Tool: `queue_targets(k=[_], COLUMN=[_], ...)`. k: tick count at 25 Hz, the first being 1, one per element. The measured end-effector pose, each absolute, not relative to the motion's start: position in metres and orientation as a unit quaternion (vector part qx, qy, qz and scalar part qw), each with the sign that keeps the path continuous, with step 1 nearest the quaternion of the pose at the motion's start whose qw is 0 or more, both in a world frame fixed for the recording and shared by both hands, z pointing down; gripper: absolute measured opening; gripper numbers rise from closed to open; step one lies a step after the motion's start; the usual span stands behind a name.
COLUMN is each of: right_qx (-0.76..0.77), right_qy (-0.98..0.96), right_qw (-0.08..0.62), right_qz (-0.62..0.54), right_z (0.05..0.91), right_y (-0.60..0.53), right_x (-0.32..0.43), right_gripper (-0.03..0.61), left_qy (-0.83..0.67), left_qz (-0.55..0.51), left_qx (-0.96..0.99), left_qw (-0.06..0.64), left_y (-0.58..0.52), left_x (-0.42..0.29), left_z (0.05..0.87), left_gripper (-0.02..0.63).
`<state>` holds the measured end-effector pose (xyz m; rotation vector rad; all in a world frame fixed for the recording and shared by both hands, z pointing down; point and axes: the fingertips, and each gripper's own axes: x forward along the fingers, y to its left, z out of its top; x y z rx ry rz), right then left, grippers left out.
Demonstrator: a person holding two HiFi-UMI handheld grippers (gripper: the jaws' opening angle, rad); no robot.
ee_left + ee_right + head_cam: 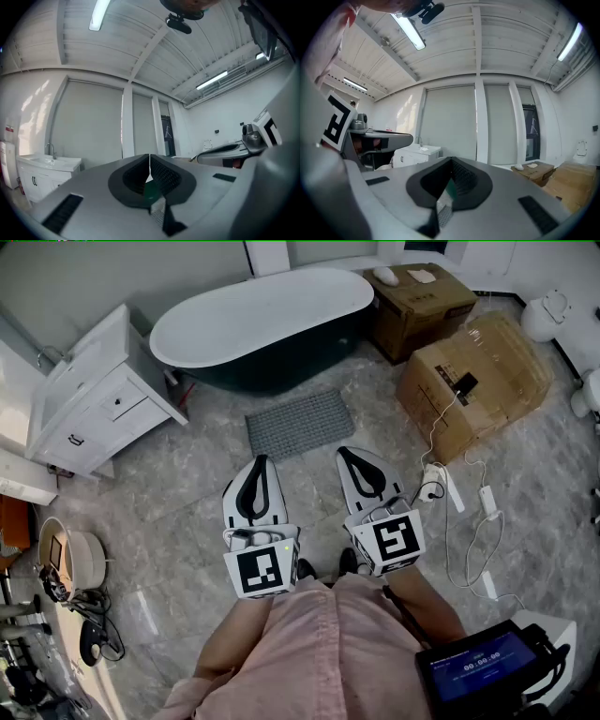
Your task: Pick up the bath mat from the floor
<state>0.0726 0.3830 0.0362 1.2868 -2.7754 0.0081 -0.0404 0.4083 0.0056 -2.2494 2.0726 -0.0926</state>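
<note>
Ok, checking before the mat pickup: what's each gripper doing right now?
Left gripper: shut, empty.
Right gripper: shut, empty.

Looking down at the bath mat (300,423) now: grey, rectangular, covered all over in a fine grid of small nubs. Lying flat and fully spread on the pale marbled floor (187,484), all four edges straight and in plain sight. Set just in front of the dark-sided bathtub (262,324), roughly level with its middle, with a narrow strip of tile between. Turned slightly askew, sitting higher in the head view at the right end than at the left. Off to the left of the big cardboard box (473,381), apart from it.
</note>
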Motion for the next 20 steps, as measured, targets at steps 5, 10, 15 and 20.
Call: queue_targets(k=[5, 10, 15, 20], right_qx=[0.423, 0.431, 0.442, 0.447], right_qy=[-0.905, -0.902, -0.897, -0.894], right_qw=[0.038, 0.037, 0.021, 0.015], right_qz=[-0.001, 0.007, 0.024, 0.037], right_z=[0.04, 0.045, 0.048, 0.059], right_y=[0.381, 0.378, 0.375, 0.361], right_x=[0.088, 0.106, 0.13, 0.17], right_gripper=[0.017, 0.017, 0.017, 0.017], left_qy=[0.678, 0.677, 0.679, 0.68], left_qz=[-0.034, -0.042, -0.05, -0.065], left_qx=[-0.733, -0.734, -0.732, -0.73], left_qw=[0.042, 0.039, 0.038, 0.033], left_y=[0.408, 0.406, 0.405, 0.394], left_x=[-0.028, -0.014, 0.0, 0.032], left_z=[0.011, 0.014, 0.017, 0.029], left_gripper=[0.028, 0.029, 0.028, 0.028])
